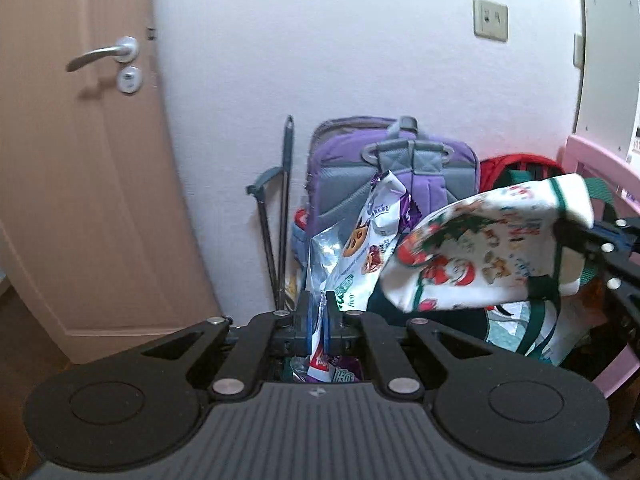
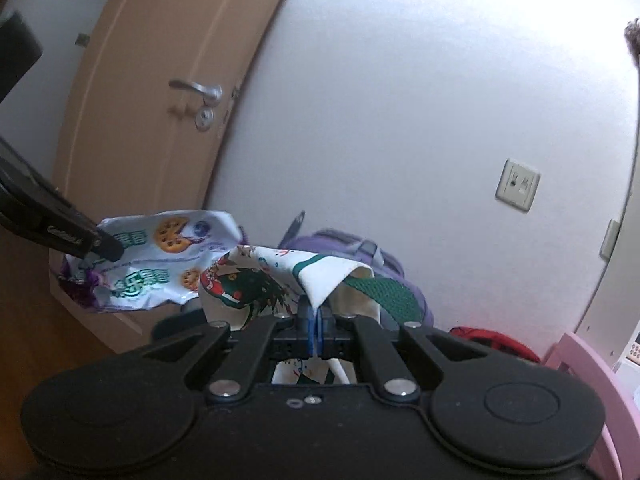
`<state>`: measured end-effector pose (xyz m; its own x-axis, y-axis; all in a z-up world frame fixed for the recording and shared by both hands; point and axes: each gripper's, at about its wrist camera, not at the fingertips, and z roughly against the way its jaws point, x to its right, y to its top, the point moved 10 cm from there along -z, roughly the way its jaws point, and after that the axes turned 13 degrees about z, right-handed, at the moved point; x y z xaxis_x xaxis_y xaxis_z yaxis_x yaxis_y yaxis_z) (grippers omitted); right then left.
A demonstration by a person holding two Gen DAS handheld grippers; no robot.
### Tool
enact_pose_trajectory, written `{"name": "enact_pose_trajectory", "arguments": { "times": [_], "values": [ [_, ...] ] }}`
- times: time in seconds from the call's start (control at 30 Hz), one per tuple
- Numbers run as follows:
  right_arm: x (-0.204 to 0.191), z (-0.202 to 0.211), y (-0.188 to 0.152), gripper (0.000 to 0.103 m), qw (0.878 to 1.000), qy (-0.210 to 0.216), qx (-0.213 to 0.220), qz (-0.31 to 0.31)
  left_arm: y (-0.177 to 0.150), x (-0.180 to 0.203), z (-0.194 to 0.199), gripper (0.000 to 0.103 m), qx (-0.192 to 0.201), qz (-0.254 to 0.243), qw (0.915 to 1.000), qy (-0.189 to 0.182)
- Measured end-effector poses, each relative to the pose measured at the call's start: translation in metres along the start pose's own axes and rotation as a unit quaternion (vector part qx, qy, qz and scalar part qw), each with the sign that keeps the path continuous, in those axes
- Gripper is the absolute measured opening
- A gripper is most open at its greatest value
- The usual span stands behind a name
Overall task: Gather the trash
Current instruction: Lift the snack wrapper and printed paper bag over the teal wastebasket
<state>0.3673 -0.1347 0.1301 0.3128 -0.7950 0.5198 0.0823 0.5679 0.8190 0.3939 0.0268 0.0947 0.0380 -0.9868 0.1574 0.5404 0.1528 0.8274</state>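
Note:
My left gripper [image 1: 319, 304] is shut on a crumpled white and purple snack wrapper [image 1: 368, 240] with cookie pictures, held up in the air. The wrapper also shows in the right wrist view [image 2: 160, 256], with the left gripper's fingers [image 2: 100, 246] clamped on its left end. My right gripper [image 2: 315, 318] is shut on the rim of a white cloth tote bag [image 2: 256, 280] with Christmas prints and green straps. In the left wrist view the bag [image 1: 480, 248] hangs just right of the wrapper, with the right gripper [image 1: 592, 244] at its right edge.
A purple backpack [image 1: 392, 160] leans on the white wall, with a red bag [image 1: 516, 164] and a dark folded stand [image 1: 280, 208] beside it. A beige door [image 1: 80, 160] is on the left. A pink piece of furniture [image 1: 600, 168] is at the right.

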Motion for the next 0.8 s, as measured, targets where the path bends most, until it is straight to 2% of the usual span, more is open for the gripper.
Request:
{"name": "enact_pose_trajectory", "arguments": {
  "times": [0.27, 0.37, 0.73, 0.8],
  "values": [
    [-0.007, -0.066, -0.026, 0.002, 0.997, 0.040, -0.064, 0.010, -0.010, 0.022, -0.075, 0.005, -0.043, -0.019, 0.9988, 0.008],
    [-0.017, -0.086, -0.039, 0.002, 0.995, 0.049, -0.081, 0.013, -0.023, 0.028, -0.101, 0.005, -0.062, -0.022, 0.9979, 0.002],
    [-0.050, -0.132, -0.070, 0.006, 0.989, 0.098, -0.110, 0.017, -0.062, 0.039, -0.168, 0.005, -0.126, -0.030, 0.9916, -0.007],
    [-0.056, -0.138, -0.076, 0.009, 0.987, 0.106, -0.117, 0.023, -0.068, 0.038, -0.177, 0.005, -0.135, -0.027, 0.9905, -0.007]
  ]
}}
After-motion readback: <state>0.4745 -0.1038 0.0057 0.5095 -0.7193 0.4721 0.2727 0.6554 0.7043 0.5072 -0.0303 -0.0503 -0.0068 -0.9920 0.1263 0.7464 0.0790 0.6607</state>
